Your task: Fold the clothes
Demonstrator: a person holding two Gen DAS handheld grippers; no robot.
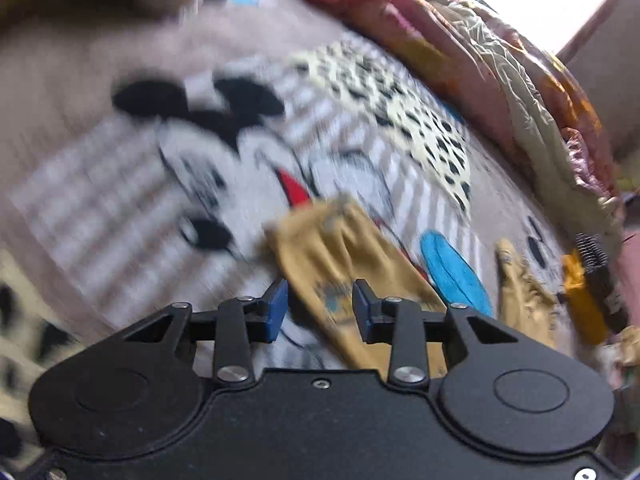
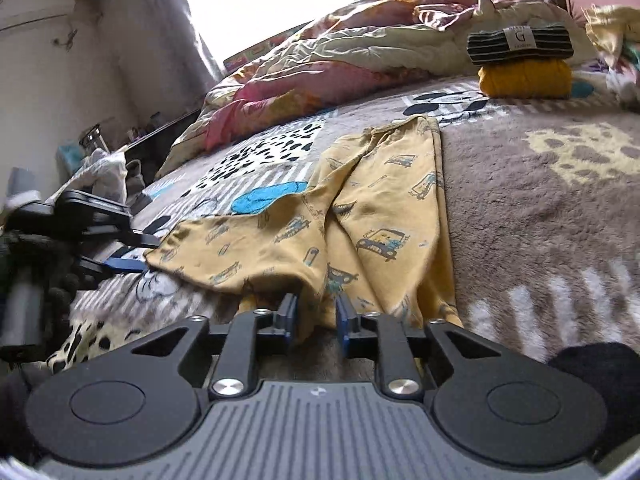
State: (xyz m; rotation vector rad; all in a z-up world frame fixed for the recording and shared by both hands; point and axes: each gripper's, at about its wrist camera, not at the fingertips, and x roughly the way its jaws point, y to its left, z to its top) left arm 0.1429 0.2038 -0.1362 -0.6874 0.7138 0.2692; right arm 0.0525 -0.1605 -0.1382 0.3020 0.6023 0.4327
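A yellow garment printed with small cars (image 2: 360,216) lies spread and rumpled on the patterned bed blanket (image 2: 540,200). My right gripper (image 2: 317,320) sits at its near edge, jaws partly open, with a fold of the cloth between the blue pads. In the left wrist view, which is blurred, the same garment (image 1: 348,252) lies just ahead of my left gripper (image 1: 320,308), which is open with the cloth's corner between its pads. The left gripper also shows in the right wrist view (image 2: 120,256) at the garment's left corner.
A stack of folded clothes, a dark striped piece (image 2: 520,46) on a mustard knit (image 2: 524,78), stands at the far right of the bed. A crumpled pink and cream quilt (image 2: 320,60) runs along the far side under the window. Clutter (image 2: 100,168) sits left of the bed.
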